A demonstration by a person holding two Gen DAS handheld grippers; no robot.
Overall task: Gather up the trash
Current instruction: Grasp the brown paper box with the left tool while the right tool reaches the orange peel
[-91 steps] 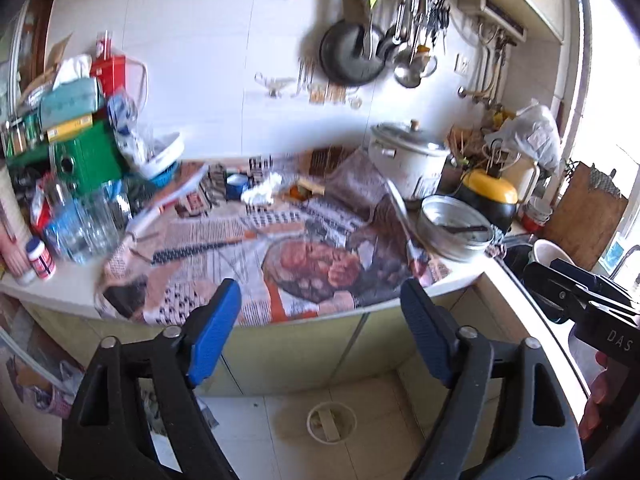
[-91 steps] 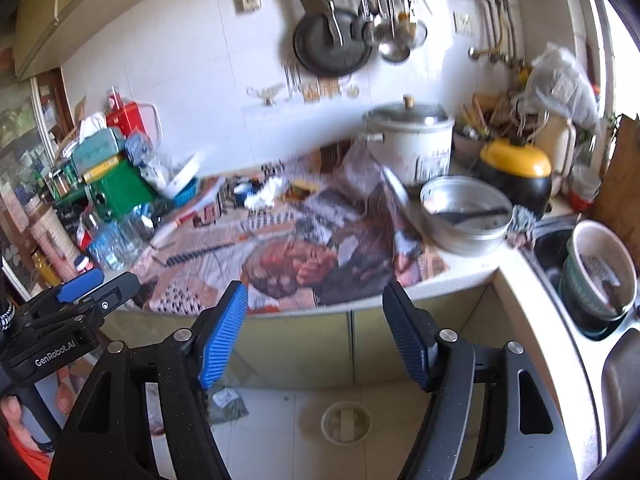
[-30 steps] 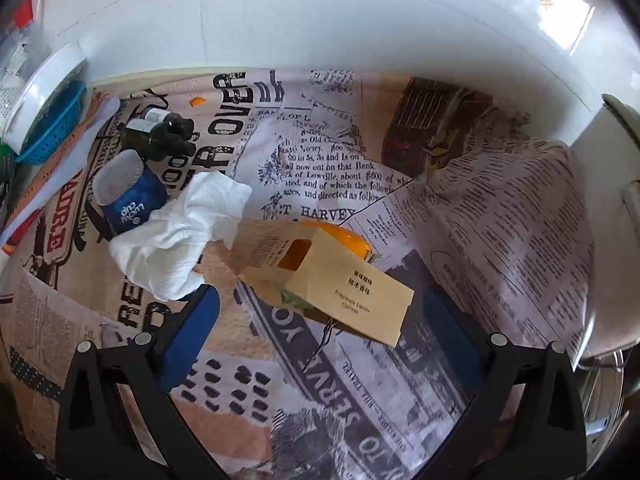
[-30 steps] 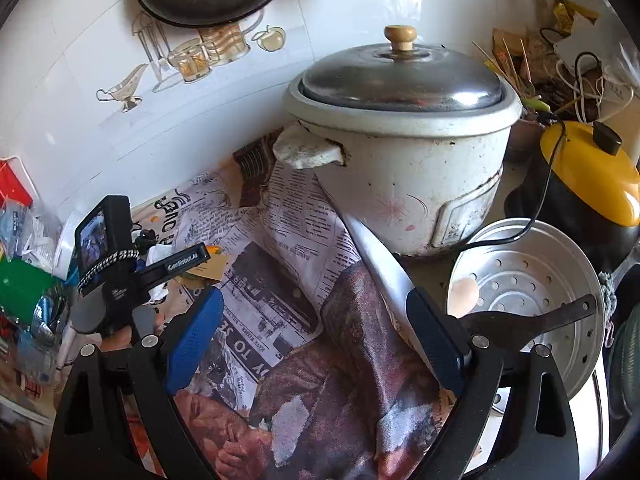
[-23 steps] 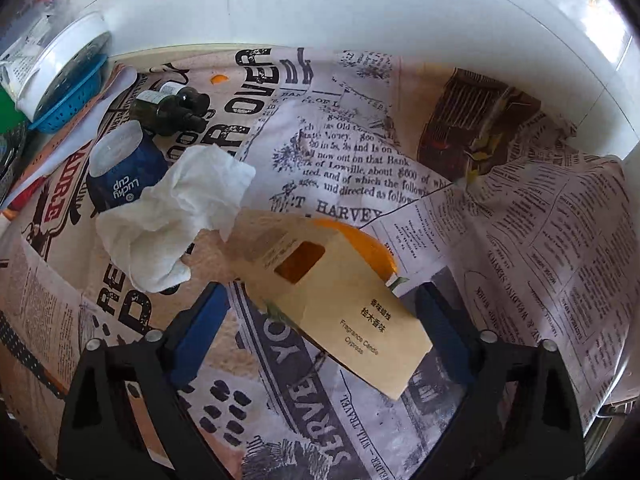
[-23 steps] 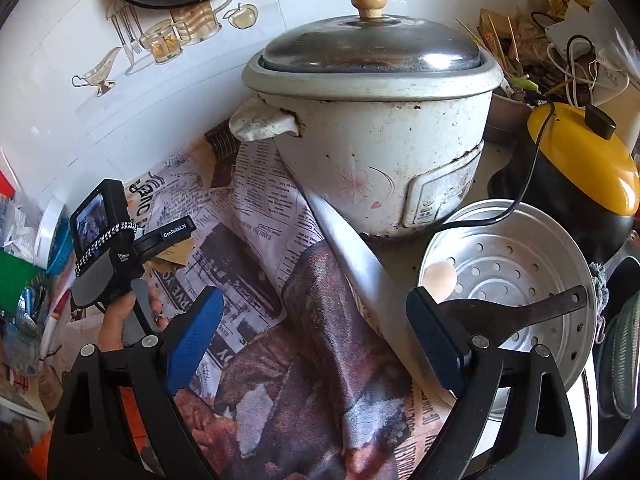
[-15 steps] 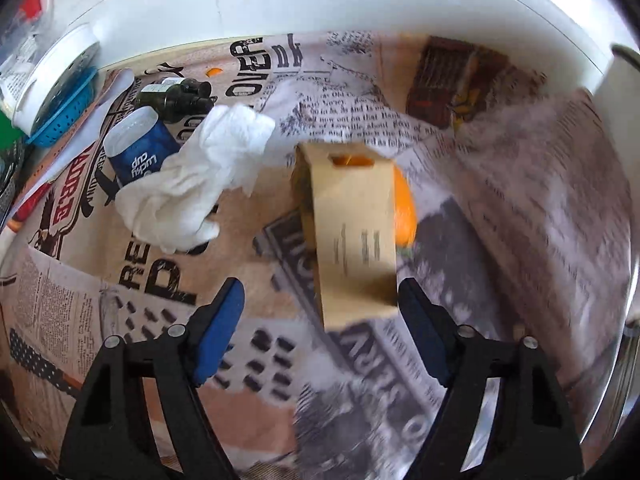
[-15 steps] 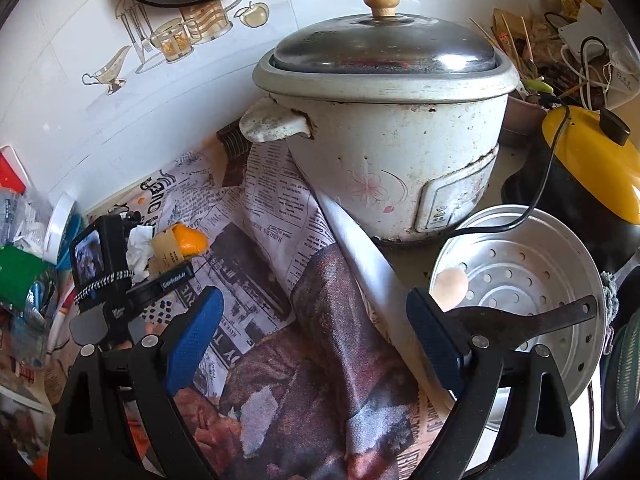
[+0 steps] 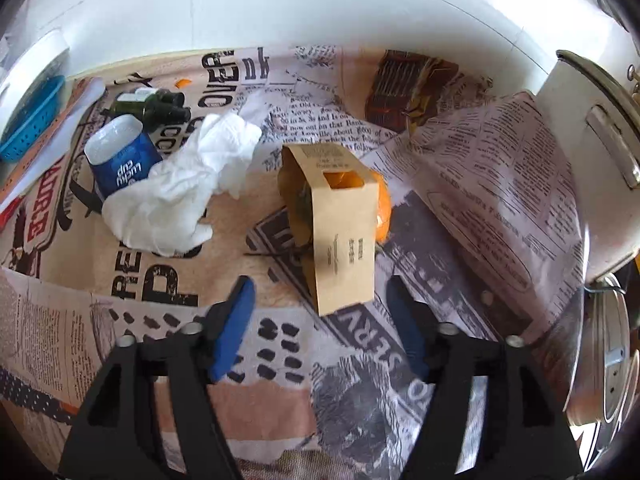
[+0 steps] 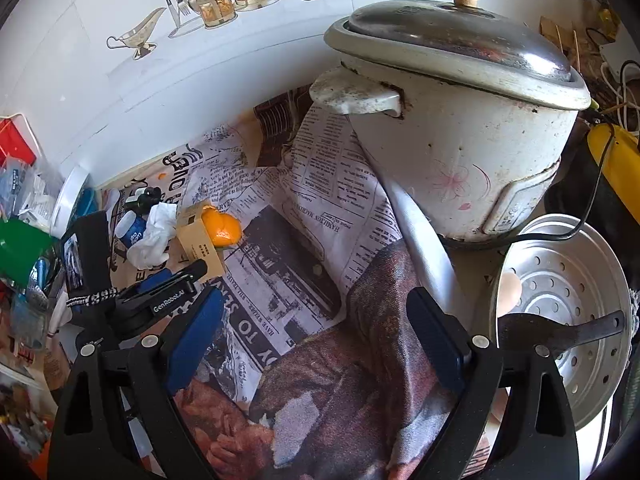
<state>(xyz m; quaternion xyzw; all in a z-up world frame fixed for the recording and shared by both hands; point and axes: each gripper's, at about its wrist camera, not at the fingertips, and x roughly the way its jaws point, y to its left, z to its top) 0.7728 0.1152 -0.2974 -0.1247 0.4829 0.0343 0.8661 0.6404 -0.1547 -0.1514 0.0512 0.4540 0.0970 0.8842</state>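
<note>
A tan cardboard box (image 9: 340,236) lies on the newspaper-covered counter (image 9: 400,400) with an orange peel (image 9: 382,208) against its far side. Left of it lie a crumpled white tissue (image 9: 176,196), a blue paper cup (image 9: 120,160) and two dark little bottles (image 9: 156,106). My left gripper (image 9: 318,298) hangs over the box's near end, jaws closing, pads apart from the cardboard. My right gripper (image 10: 314,304) stands open over the newspaper (image 10: 280,272), nothing between its fingers. In the right wrist view the box (image 10: 198,244), peel (image 10: 222,228) and tissue (image 10: 154,236) sit far left beside the left gripper (image 10: 176,276).
A white rice cooker (image 10: 460,140) stands at the back right, newspaper draped against it. A perforated metal steamer tray (image 10: 560,312) with a dark spatula (image 10: 560,330) and an egg (image 10: 510,286) lies to the right. A blue basket (image 9: 28,120) and clutter fill the left edge.
The left gripper's jaws have narrowed and it has come nearer the box, which now points end-on at it. The right gripper has dropped closer to the newspaper and the cooker.
</note>
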